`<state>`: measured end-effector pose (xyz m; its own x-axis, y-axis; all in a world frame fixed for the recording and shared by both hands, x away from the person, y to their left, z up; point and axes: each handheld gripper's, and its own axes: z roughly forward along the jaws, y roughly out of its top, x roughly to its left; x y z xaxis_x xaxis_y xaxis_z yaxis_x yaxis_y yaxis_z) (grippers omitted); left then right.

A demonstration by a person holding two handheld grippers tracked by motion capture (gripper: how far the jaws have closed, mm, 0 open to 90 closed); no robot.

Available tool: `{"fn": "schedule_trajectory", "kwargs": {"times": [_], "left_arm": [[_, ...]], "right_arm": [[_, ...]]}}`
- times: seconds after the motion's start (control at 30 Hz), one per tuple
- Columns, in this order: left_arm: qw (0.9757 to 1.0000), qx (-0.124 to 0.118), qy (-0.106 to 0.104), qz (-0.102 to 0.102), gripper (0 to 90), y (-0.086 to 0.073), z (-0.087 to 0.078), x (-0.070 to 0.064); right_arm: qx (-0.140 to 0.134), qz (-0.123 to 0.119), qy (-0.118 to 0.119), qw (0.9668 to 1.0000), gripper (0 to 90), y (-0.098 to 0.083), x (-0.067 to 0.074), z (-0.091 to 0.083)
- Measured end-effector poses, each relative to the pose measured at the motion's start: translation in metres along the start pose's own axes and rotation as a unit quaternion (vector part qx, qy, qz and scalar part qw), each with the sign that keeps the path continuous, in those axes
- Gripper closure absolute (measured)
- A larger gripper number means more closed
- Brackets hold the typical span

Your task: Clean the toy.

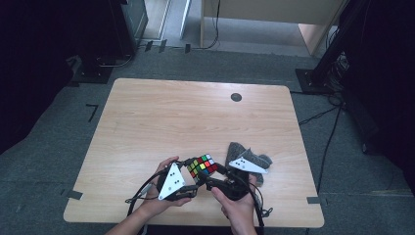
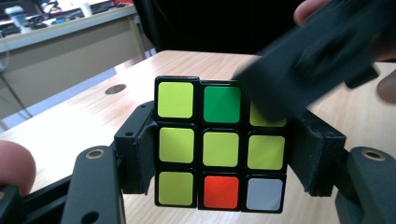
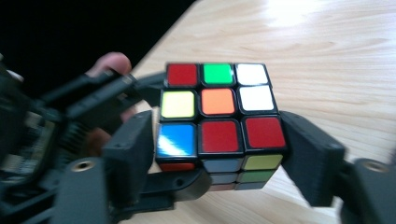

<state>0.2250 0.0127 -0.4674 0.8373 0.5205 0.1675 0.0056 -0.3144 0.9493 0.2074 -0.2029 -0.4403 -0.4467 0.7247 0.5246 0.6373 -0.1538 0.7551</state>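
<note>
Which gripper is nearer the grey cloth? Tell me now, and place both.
Right. The right gripper lies beside the grey cloth, its plate overlapping it from above; the left gripper is across the Rubik's cube from it.

Grey cloth [image 1: 249,157] crowds the right tool [image 1: 219,172]; tabletop [image 1: 195,117] beyond lies open.

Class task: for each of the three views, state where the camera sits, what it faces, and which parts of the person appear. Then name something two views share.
High view: above the person's side, looking down on the table; both forearms and hands show.
Left gripper view: on the left gripper, facing the puzzle cube between its jaws; fingertips show.
Right gripper view: on the right gripper, facing the cube's other side; fingers show.
Shared: both gripper views show the cube.
</note>
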Motion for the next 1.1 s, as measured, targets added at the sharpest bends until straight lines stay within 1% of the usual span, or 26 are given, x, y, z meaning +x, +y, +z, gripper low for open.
{"fn": "schedule_trajectory", "kwargs": {"times": [0.03,0.07,0.1,0.17,0.2,0.23,0.27,0.3,0.33,0.4,0.43,0.47,0.53,0.6,0.67,0.73,0.8,0.83,0.9,0.93,0.97,1.0,1.07,1.1], "left_arm": [[1.0,0.001,0.002,-0.004,34.3,0.0,0.0,0.002],[0.9999,0.001,0.005,-0.012,34.3,0.0,-0.001,0.005],[0.9996,0.0,0.005,-0.026,34.4,0.0,-0.002,0.009],[0.998,-0.003,0.008,-0.062,34.4,0.0,-0.004,0.02],[0.9967,-0.006,0.009,-0.081,34.4,0.0,-0.006,0.026],[0.995,-0.011,0.013,-0.098,34.4,0.0,-0.008,0.032],[0.9933,-0.015,0.015,-0.113,34.4,0.001,-0.011,0.037],[0.9912,-0.021,0.015,-0.13,34.4,0.001,-0.013,0.042],[0.9889,-0.026,0.012,-0.146,34.4,0.001,-0.015,0.046],[0.9845,-0.038,0.008,-0.171,34.4,0.002,-0.018,0.051],[0.9831,-0.041,0.005,-0.178,34.4,0.003,-0.018,0.052],[0.982,-0.044,0.003,-0.184,34.4,0.003,-0.018,0.051],[0.981,-0.046,-0.002,-0.189,34.4,0.004,-0.018,0.049],[0.9793,-0.049,-0.011,-0.196,34.4,0.005,-0.016,0.046],[0.9786,-0.052,-0.016,-0.198,34.4,0.006,-0.014,0.041],[0.9774,-0.054,-0.021,-0.204,34.4,0.007,-0.011,0.037],[0.9759,-0.055,-0.027,-0.209,34.3,0.007,-0.009,0.033],[0.9758,-0.055,-0.032,-0.209,34.3,0.007,-0.009,0.032],[0.9766,-0.057,-0.042,-0.203,34.3,0.007,-0.008,0.029],[0.9766,-0.058,-0.048,-0.201,34.3,0.007,-0.007,0.027],[0.9766,-0.057,-0.053,-0.201,34.3,0.007,-0.007,0.026],[0.977,-0.056,-0.055,-0.198,34.2,0.007,-0.006,0.026],[0.9768,-0.055,-0.057,-0.199,34.3,0.006,-0.005,0.026],[0.9759,-0.055,-0.059,-0.203,34.3,0.006,-0.005,0.026]], "right_arm": [[-0.01,0.003,0.008,0.9999,23.9,0.002,-0.002,-0.003],[-0.026,0.003,0.013,0.9996,22.6,0.003,-0.003,-0.006],[-0.042,0.001,0.013,0.999,22.0,0.005,-0.005,-0.01],[-0.078,0.002,0.005,0.997,22.1,0.007,-0.008,-0.018],[-0.094,0.0,0.0,0.9956,22.8,0.007,-0.011,-0.021],[-0.105,-0.005,-0.011,0.9944,23.3,0.006,-0.014,-0.022],[-0.11,-0.012,-0.023,0.9936,24.0,0.004,-0.016,-0.022],[-0.113,-0.023,-0.034,0.9928,25.5,0.001,-0.018,-0.02],[-0.11,-0.031,-0.041,0.9926,26.1,-0.002,-0.02,-0.017],[-0.084,-0.038,-0.038,0.995,25.9,-0.01,-0.021,-0.006],[-0.071,-0.042,-0.037,0.9959,25.8,-0.015,-0.018,0.0],[-0.063,-0.053,-0.033,0.9961,25.2,-0.018,-0.015,0.006],[-0.051,-0.073,-0.022,0.9958,22.4,-0.023,-0.006,0.015],[-0.05,-0.083,-0.011,0.9953,19.7,-0.026,0.002,0.021],[-0.053,-0.088,-0.012,0.9947,18.3,-0.027,0.007,0.025],[-0.057,-0.09,-0.013,0.9942,18.3,-0.029,0.009,0.027],[-0.061,-0.092,-0.018,0.9937,18.3,-0.029,0.012,0.028],[-0.065,-0.093,-0.019,0.9934,18.5,-0.03,0.013,0.028],[-0.07,-0.1,-0.029,0.9921,21.7,-0.03,0.015,0.028],[-0.074,-0.101,-0.033,0.9916,23.6,-0.03,0.015,0.027],[-0.078,-0.105,-0.037,0.9907,27.0,-0.03,0.016,0.027],[-0.081,-0.108,-0.04,0.99,31.4,-0.03,0.017,0.026],[-0.085,-0.119,-0.052,0.988,32.1,-0.031,0.017,0.025],[-0.087,-0.124,-0.057,0.9869,33.1,-0.031,0.017,0.025]]}}
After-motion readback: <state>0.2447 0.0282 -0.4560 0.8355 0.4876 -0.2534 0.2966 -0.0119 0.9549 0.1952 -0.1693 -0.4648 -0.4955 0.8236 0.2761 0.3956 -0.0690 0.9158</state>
